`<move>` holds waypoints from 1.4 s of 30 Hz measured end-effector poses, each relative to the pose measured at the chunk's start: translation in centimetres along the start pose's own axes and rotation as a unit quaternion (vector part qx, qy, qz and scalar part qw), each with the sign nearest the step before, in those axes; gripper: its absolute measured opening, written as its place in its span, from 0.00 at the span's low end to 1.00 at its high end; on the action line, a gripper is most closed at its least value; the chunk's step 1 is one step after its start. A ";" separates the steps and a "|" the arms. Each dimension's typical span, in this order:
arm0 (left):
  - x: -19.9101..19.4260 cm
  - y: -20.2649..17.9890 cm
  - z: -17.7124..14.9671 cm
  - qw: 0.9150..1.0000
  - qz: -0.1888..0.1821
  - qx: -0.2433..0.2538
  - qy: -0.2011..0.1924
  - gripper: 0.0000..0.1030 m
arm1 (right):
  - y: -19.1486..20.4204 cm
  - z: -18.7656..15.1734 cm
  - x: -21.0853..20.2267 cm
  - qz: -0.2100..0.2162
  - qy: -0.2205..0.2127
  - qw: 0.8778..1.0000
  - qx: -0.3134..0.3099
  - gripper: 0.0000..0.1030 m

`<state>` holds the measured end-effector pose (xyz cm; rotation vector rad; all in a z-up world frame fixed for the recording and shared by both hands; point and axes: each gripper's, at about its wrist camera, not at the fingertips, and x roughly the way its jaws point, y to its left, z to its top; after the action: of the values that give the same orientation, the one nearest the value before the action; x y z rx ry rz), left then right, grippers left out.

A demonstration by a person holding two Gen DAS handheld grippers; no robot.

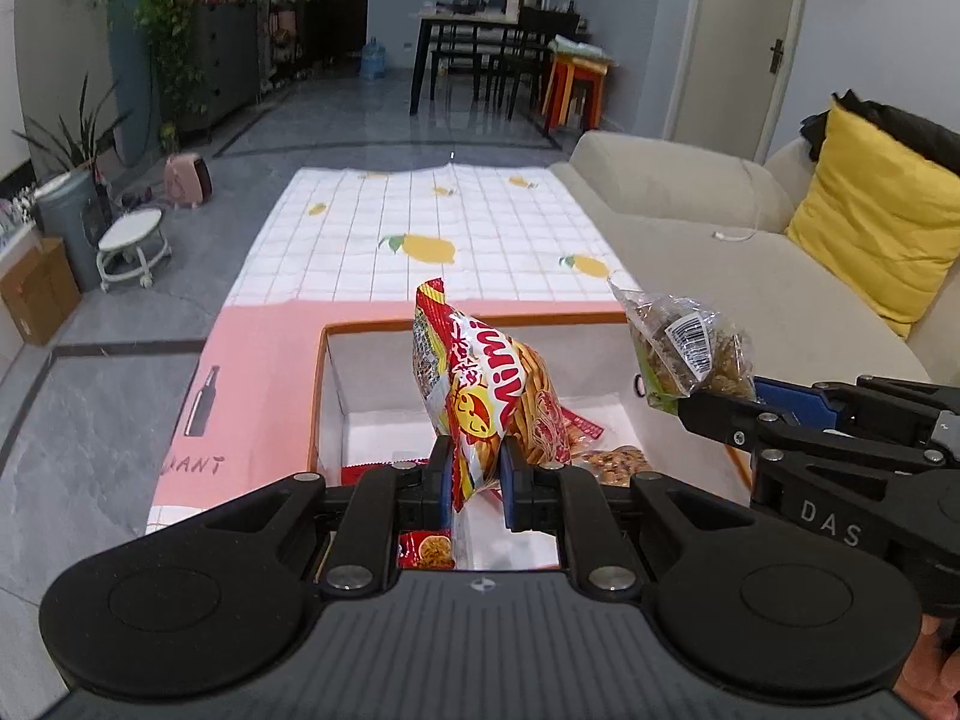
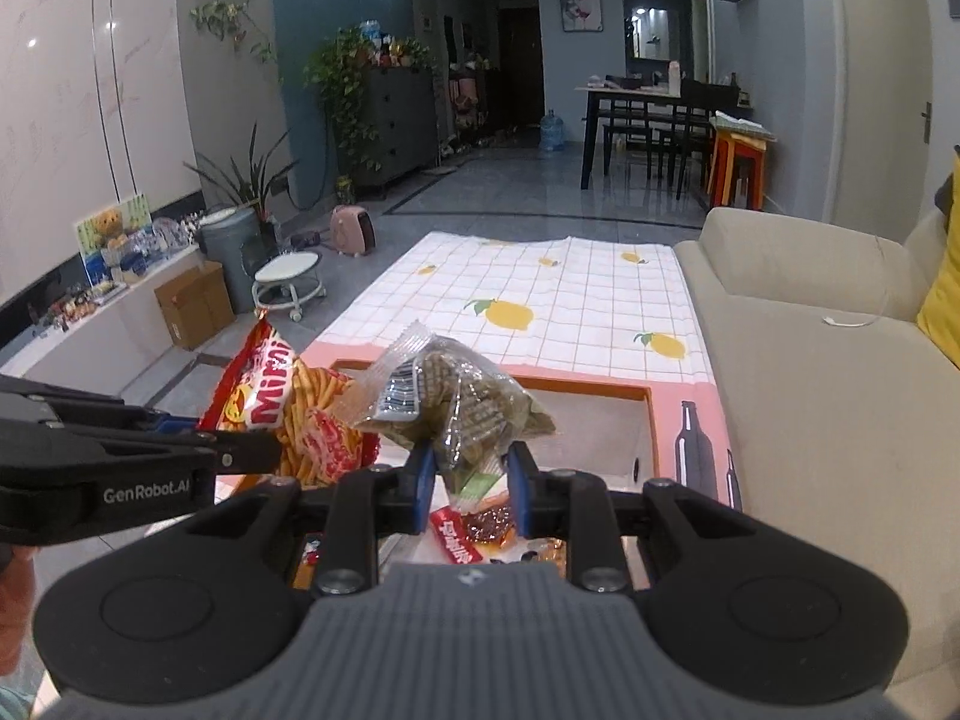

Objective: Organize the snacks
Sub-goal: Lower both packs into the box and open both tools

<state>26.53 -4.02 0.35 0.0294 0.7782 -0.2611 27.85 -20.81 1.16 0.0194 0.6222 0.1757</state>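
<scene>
— Both tools are full. The left tool (image 1: 474, 474) is pinched tight on the red Mimi shrimp-stick bag (image 1: 480, 396), the right tool (image 2: 468, 474) clamped on the clear pack of brown snacks (image 2: 456, 408), both above the orange-rimmed box (image 1: 327, 360) near the desk's front edge.

— Risk?

— Each grip catches only a bottom corner. The bags could swing, slip out, and land among the packets in the box, or bump each other.
</scene>
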 end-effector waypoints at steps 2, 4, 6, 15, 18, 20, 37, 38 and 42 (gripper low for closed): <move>1.3 0.1 0.2 1.000 0.008 0.009 0.012 0.15 | -0.1 0.3 1.6 -0.003 0.013 1.000 -0.005 0.22; 2.8 0.3 0.2 0.999 0.010 0.014 0.028 0.15 | -0.2 0.4 3.0 -0.001 0.029 1.000 -0.006 0.22; 4.3 0.7 0.1 0.999 0.003 0.010 0.045 0.15 | -0.3 0.5 4.7 -0.002 0.048 0.999 -0.007 0.22; 9.6 1.9 -0.6 0.995 0.018 0.027 0.095 0.15 | 0.0 -0.6 11.4 -0.031 0.122 0.991 -0.043 0.21; 10.8 1.6 -0.9 0.993 0.027 0.046 0.102 0.15 | 0.2 -1.0 13.2 -0.042 0.140 0.988 -0.058 0.21; 11.5 1.5 -1.0 0.993 0.026 0.049 0.105 0.15 | 0.5 -1.3 14.0 -0.049 0.148 0.986 -0.067 0.21; 13.8 0.6 -2.1 0.991 0.021 0.053 0.118 0.18 | 0.8 -3.9 17.0 -0.090 0.180 0.974 -0.100 0.26; 13.8 0.7 -2.1 0.992 0.021 0.049 0.117 0.18 | 0.8 -3.9 16.8 -0.089 0.176 0.975 -0.102 0.26; 13.5 1.0 -1.8 0.992 0.021 0.029 0.120 0.22 | 0.7 -3.6 16.4 -0.089 0.172 0.976 -0.104 0.28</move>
<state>34.75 -5.78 -10.39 0.1349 1.0076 -0.2424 38.69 -17.44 -11.21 -0.2733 0.9444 0.0686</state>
